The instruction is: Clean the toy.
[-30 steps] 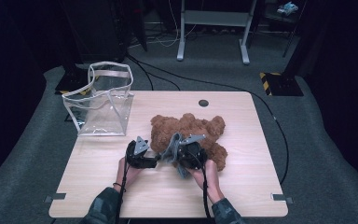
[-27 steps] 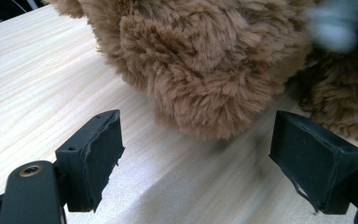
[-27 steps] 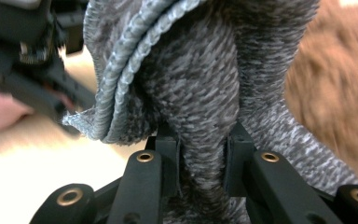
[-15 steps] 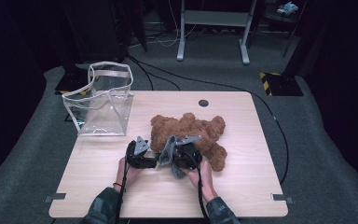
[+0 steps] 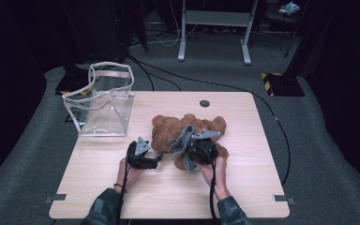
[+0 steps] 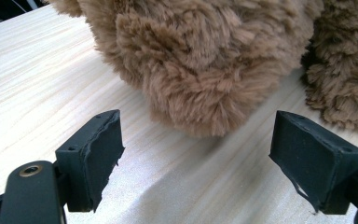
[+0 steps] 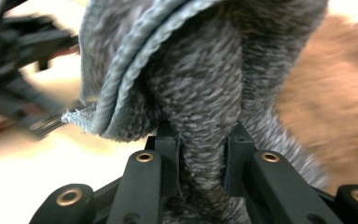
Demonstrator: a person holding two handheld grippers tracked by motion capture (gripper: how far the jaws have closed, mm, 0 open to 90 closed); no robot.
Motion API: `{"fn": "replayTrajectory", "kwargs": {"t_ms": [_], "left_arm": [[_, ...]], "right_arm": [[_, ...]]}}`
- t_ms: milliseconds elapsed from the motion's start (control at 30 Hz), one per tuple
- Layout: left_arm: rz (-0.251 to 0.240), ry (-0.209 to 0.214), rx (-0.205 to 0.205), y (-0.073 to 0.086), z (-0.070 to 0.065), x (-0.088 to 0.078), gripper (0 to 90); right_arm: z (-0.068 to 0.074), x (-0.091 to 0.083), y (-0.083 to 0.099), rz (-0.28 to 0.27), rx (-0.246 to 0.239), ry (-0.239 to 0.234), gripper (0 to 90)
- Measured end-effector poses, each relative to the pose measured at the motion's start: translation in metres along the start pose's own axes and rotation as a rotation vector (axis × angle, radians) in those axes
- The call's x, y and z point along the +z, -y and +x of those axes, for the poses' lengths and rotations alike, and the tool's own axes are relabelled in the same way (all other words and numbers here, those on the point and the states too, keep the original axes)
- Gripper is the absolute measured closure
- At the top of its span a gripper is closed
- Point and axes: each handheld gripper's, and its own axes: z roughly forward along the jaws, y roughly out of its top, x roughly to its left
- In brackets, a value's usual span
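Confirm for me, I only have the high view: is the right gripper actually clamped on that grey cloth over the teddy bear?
Observer: Yes. In the right gripper view the right gripper pinches a bunched fold of the grey knitted cloth between its jaws.
Operator: Left gripper holding anything?
Observer: No. The left gripper is open, with bare table between its jaws.
Operator: How close is it to the bear?
Observer: The teddy bear sits just ahead of the jaws, a rounded furry part nearest, not touched.
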Motion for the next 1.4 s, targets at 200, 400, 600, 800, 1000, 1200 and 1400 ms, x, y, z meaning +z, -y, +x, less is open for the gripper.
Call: {"fn": "replayTrajectory", "kwargs": {"t_ms": [200,400,600,800,1000,1200,1400], "left_arm": [[-0.003,-0.001,-0.004,0.000,0.001,0.000,16.5],[-0.008,-0.003,-0.007,0.000,0.001,0.000,16.5],[-0.003,-0.006,-0.002,0.000,0.000,0.000,16.5],[0.006,-0.008,0.003,0.000,0.000,0.000,16.3],[0.019,0.021,-0.024,0.002,0.001,-0.003,15.5],[0.005,0.058,-0.035,-0.006,-0.006,-0.018,14.9],[-0.007,0.104,-0.020,-0.020,-0.027,-0.025,14.9]], "right_arm": [[-0.009,0.010,0.001,0.026,-0.010,0.062,72.8],[-0.020,-0.002,0.022,0.047,0.032,0.103,72.7],[-0.045,-0.029,0.045,0.029,0.109,0.164,72.8],[-0.067,-0.061,0.053,-0.015,0.146,0.247,72.8],[-0.090,-0.082,0.066,-0.034,0.182,0.334,72.7],[-0.107,-0.095,0.077,-0.051,0.212,0.375,72.8],[-0.115,-0.100,0.086,-0.055,0.232,0.395,72.8]]}}
